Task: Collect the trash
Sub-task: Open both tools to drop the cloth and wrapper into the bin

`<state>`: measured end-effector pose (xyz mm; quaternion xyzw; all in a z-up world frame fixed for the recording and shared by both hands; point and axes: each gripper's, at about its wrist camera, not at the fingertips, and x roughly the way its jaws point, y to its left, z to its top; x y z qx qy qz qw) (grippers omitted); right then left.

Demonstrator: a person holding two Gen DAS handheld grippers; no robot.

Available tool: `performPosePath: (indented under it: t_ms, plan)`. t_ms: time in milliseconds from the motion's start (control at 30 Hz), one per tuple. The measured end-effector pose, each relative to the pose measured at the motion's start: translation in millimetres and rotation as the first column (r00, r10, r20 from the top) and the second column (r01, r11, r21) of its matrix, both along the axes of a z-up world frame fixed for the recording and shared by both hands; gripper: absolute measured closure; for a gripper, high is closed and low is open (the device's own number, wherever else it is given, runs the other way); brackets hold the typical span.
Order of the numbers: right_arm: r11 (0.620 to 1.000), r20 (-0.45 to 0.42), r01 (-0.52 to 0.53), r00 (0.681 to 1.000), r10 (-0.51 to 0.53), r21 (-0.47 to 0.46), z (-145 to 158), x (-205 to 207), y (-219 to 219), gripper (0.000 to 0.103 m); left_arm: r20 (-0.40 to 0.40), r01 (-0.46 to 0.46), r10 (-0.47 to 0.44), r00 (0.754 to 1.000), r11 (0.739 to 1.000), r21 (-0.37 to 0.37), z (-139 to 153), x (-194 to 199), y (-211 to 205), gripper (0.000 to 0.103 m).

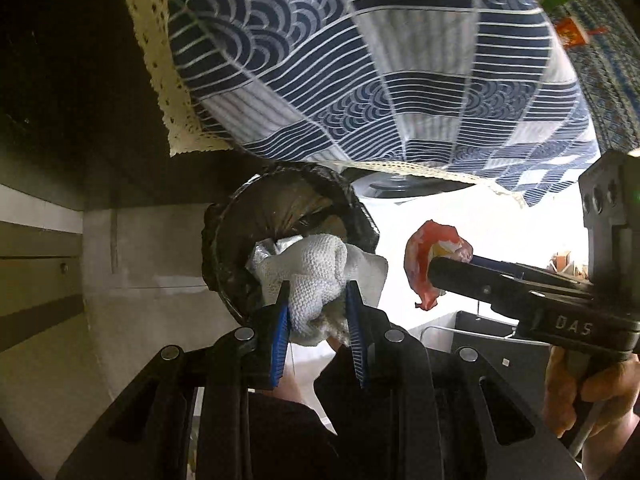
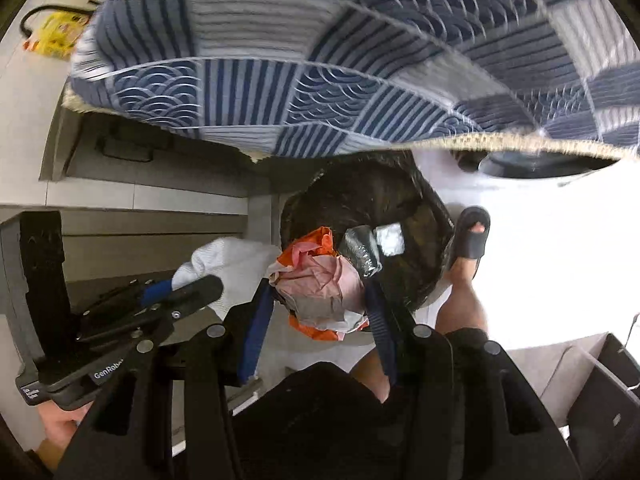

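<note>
Bin (image 1: 224, 248) with black liner sits on the floor under the tablecloth (image 1: 360, 60) edge, straight ahead of both grippers. Left gripper (image 1: 318, 312) clamps a white tissue wad (image 1: 320, 276) over the rim; right gripper (image 2: 320, 316) clamps an orange wrapper (image 2: 320, 280), likewise over the mouth.

Two grippers: left gripper (image 1: 318, 300) clamped on one crumpled white paper towel (image 1: 316, 276); right gripper (image 2: 316, 312) clamped on one crumpled orange and pink wrapper (image 2: 320, 288); one bin lined with a black bag (image 2: 416, 216), with two silvery foil pieces (image 2: 376, 246) at least visible inside; one blue patterned cloth (image 1: 360, 60) with cream lace edging; one foot in a black slide sandal (image 2: 472, 236); one yellow packet (image 2: 60, 32) far off on the floor.
</note>
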<state>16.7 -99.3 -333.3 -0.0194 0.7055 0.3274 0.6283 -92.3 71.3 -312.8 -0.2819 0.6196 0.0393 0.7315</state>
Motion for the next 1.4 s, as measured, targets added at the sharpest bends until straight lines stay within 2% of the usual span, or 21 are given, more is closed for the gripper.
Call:
performPosePath:
  t_ms: [167, 267, 467, 567, 667, 767, 800, 833, 933, 1067, 1133, 1233, 1400]
  plan:
    - [0.997, -0.081, 0.073, 0.994, -0.073, -0.003, -41, 12, -7, 0.055, -0.046, -0.044, 0.043, 0.998, 0.999, -0.024, -28, 2, 12, 0.078]
    - [0.987, -0.2, 0.16, 0.968, -0.153, 0.02, -65, 19, -12, 0.055, -0.078, -0.072, 0.069, 0.995, 0.996, -0.049, -44, 4, 18, 0.078]
    - [0.973, -0.275, 0.23, 0.934, -0.226, -0.016, -99, 24, -18, 0.055, -0.101, -0.093, 0.086, 0.991, 0.993, -0.067, -65, 11, 21, 0.075]
    - [0.976, -0.238, 0.216, 0.946, -0.219, -0.039, -107, 24, -18, 0.055, -0.107, -0.088, 0.078, 0.991, 0.992, -0.09, -72, 14, 20, 0.075]
    - [0.978, -0.22, 0.205, 0.953, -0.207, -0.03, -114, 25, -19, 0.054, -0.113, -0.095, 0.086, 0.99, 0.992, -0.082, -76, 16, 21, 0.074]
    - [0.978, -0.213, 0.207, 0.955, -0.209, -0.032, -118, 26, -22, 0.05, -0.134, -0.106, 0.094, 0.987, 0.99, -0.089, -77, 16, 22, 0.059]
    - [0.976, -0.209, 0.215, 0.954, -0.216, -0.029, -117, 26, -23, 0.042, -0.149, -0.111, 0.099, 0.984, 0.991, -0.08, -77, 16, 23, 0.046]
    - [0.973, -0.197, 0.232, 0.953, -0.231, -0.018, -114, 28, -25, 0.032, -0.154, -0.116, 0.104, 0.983, 0.991, -0.074, -76, 17, 24, 0.042]
    - [0.974, -0.176, 0.224, 0.96, -0.217, 0.021, -104, 29, -25, 0.021, -0.148, -0.127, 0.115, 0.982, 0.989, -0.075, -71, 18, 28, 0.042]
    - [0.977, -0.145, 0.21, 0.968, -0.204, 0.03, -93, 27, -28, 0.02, -0.148, -0.13, 0.119, 0.982, 0.989, -0.067, -64, 18, 30, 0.041]
    - [0.974, -0.095, 0.225, 0.971, -0.221, 0.033, -81, 28, -35, 0.018, -0.148, -0.125, 0.115, 0.982, 0.99, -0.062, -60, 17, 28, 0.034]
    - [0.968, -0.026, 0.247, 0.969, -0.247, 0.038, -63, 26, -50, 0.009, -0.149, -0.103, 0.096, 0.984, 0.994, -0.042, -53, 15, 23, 0.034]
    - [0.973, 0.047, 0.223, 0.973, -0.226, 0.05, -32, 19, -63, 0.007, -0.13, -0.072, 0.067, 0.989, 0.997, -0.031, -36, 12, 15, 0.033]
